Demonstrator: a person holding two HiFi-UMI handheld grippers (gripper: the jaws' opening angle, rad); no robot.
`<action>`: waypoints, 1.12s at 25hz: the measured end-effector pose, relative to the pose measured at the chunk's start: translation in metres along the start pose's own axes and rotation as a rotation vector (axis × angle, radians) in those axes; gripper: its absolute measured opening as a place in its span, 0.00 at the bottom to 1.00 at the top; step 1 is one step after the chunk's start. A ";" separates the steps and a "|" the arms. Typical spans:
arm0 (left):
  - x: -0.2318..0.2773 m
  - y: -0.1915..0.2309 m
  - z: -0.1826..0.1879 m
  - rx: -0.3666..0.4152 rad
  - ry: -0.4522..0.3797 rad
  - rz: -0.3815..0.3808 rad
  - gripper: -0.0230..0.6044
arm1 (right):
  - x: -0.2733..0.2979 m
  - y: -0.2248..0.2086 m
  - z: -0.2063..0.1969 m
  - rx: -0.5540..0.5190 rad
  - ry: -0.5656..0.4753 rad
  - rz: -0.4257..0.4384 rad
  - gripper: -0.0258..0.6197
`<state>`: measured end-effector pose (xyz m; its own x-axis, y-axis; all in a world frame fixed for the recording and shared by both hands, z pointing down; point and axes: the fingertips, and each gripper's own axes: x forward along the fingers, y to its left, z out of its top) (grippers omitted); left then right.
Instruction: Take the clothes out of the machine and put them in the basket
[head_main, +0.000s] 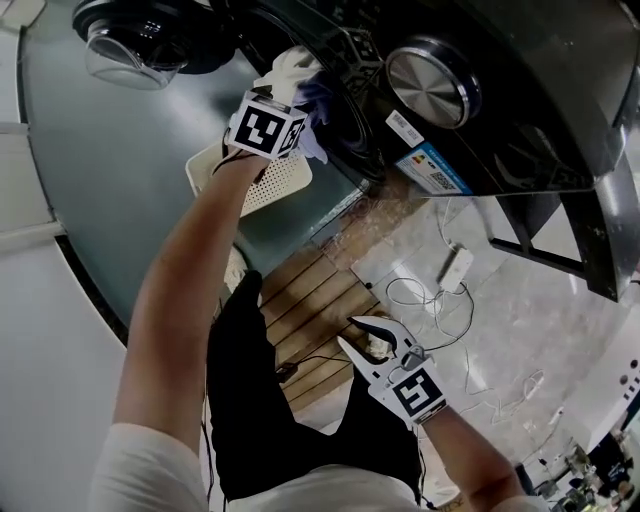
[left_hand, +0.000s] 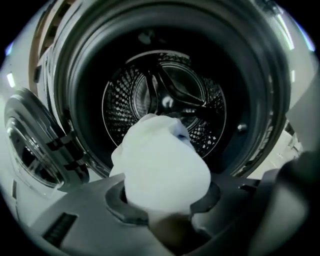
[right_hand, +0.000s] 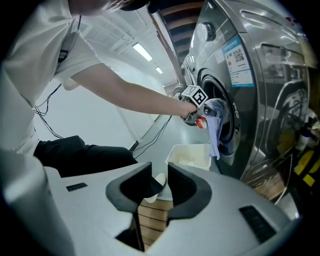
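Grey flooring runs up to a front-loading washing machine (head_main: 430, 90) whose glass door (head_main: 130, 45) hangs open. At the mouth of the steel drum (left_hand: 165, 95), the left gripper (head_main: 298, 98) has its jaws pressed partway closed on a bunched white garment (left_hand: 160, 170), with pale blue fabric (right_hand: 215, 132) trailing beneath it. A cream perforated basket (right_hand: 175, 152) sits on the floor below the opening. The right gripper (right_hand: 159, 182) hovers low, well apart from the machine, its jaws slightly parted with nothing between them.
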<state>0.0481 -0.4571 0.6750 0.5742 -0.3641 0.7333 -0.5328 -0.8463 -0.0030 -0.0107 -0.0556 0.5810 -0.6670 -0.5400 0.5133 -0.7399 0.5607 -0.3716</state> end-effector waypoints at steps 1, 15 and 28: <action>-0.008 0.000 0.002 -0.002 -0.008 0.000 0.32 | -0.003 0.002 -0.001 -0.014 0.000 0.003 0.19; -0.121 -0.004 0.027 -0.024 -0.095 0.058 0.32 | -0.041 0.031 0.021 -0.032 -0.047 0.064 0.19; -0.227 -0.004 0.057 -0.040 -0.195 0.082 0.32 | -0.066 0.054 0.048 -0.070 -0.050 0.126 0.19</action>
<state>-0.0448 -0.3935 0.4697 0.6354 -0.5026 0.5863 -0.6047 -0.7960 -0.0270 -0.0108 -0.0198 0.4896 -0.7592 -0.4921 0.4259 -0.6431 0.6679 -0.3747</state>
